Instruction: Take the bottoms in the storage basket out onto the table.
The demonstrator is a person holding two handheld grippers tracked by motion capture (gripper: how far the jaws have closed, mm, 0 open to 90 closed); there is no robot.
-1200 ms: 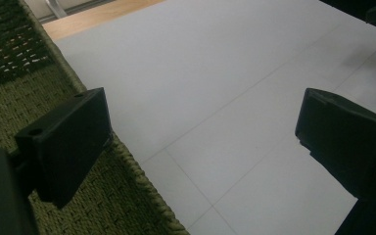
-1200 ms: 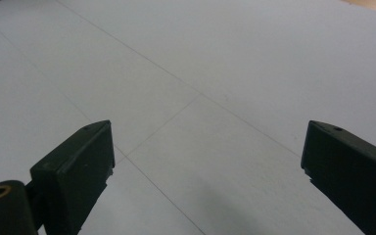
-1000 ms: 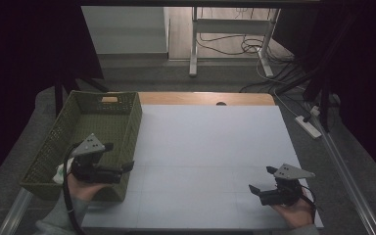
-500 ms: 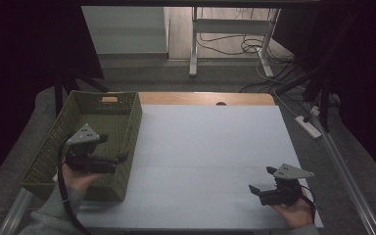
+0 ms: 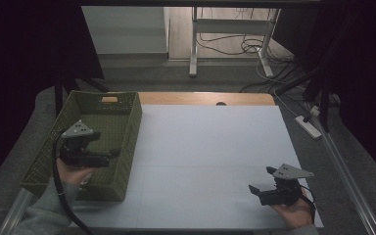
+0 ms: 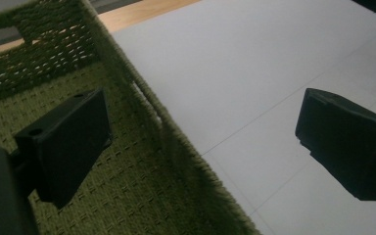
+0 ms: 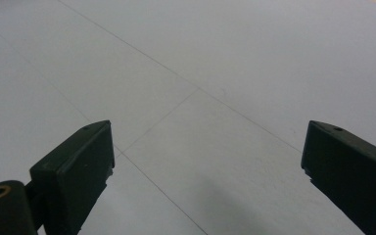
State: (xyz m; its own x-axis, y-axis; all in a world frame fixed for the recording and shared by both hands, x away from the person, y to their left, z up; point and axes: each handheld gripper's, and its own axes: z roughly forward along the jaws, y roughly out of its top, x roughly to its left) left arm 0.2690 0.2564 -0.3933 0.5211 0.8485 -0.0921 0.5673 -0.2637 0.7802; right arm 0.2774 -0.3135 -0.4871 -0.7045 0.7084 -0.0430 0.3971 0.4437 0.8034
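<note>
— Changes since a second ago?
— Left hand-held gripper has shifted over the green basket, jaws spread, empty; right hand-held gripper unmoved on the white counter, released.

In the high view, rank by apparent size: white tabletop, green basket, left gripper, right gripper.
1. White tabletop, by far the largest.
2. Green basket.
3. Left gripper and right gripper: they look much alike, so no ranking between them.
</note>
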